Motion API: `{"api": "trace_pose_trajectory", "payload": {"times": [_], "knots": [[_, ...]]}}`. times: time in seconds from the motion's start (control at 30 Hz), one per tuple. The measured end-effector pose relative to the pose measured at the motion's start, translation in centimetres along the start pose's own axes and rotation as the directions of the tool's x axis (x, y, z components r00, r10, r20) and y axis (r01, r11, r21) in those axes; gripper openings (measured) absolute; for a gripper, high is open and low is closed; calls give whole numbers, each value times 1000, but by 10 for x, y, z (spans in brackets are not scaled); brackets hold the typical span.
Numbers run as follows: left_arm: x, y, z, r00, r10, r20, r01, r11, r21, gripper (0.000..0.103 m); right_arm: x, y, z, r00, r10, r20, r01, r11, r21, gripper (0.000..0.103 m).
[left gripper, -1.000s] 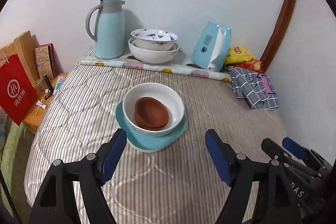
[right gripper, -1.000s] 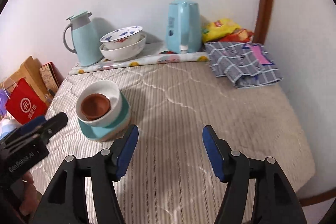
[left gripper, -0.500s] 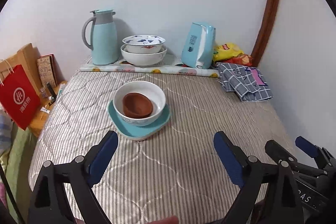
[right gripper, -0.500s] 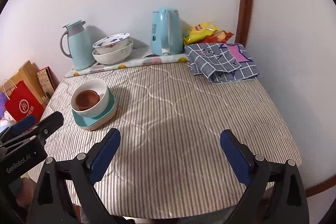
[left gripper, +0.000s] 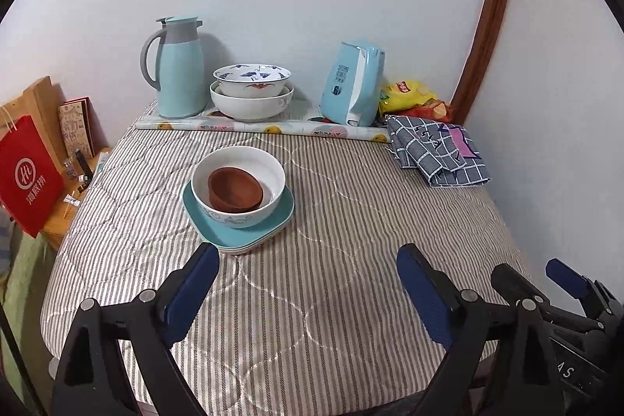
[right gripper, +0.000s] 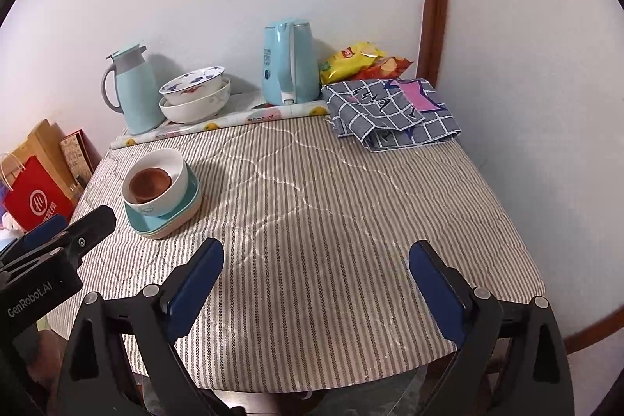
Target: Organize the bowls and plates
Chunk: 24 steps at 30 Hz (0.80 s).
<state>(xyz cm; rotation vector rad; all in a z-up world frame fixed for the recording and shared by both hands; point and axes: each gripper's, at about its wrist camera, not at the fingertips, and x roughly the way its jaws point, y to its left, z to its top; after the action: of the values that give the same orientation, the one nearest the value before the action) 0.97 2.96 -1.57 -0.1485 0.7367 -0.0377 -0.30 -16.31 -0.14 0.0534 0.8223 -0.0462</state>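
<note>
Hovering both grippers, left (left gripper: 308, 269) and right (right gripper: 316, 266), jaws wide and empty, I judge the job finished: brown bowl (left gripper: 235, 190) nested in white bowl (left gripper: 238, 186) on plates (left gripper: 241, 236).

A brown bowl (left gripper: 235, 190) sits in a white bowl (left gripper: 238, 184) on teal plates (left gripper: 238, 231) atop a grey-and-white striped quilted tablecloth (left gripper: 335, 275), near a pale blue thermos jug (left gripper: 179, 68), a navy checked cloth (left gripper: 436, 151) and a red paper bag (left gripper: 28, 174).
</note>
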Motion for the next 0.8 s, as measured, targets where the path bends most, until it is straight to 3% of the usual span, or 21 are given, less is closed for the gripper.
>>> {"api": "trace_pose_trajectory", "payload": {"times": [0.8], "knots": [[-1,3,-4,1000,0,-7,0,1000,-1,93,-2,3,-4,1000,1,-1,-1,1000,-1,95]]}}
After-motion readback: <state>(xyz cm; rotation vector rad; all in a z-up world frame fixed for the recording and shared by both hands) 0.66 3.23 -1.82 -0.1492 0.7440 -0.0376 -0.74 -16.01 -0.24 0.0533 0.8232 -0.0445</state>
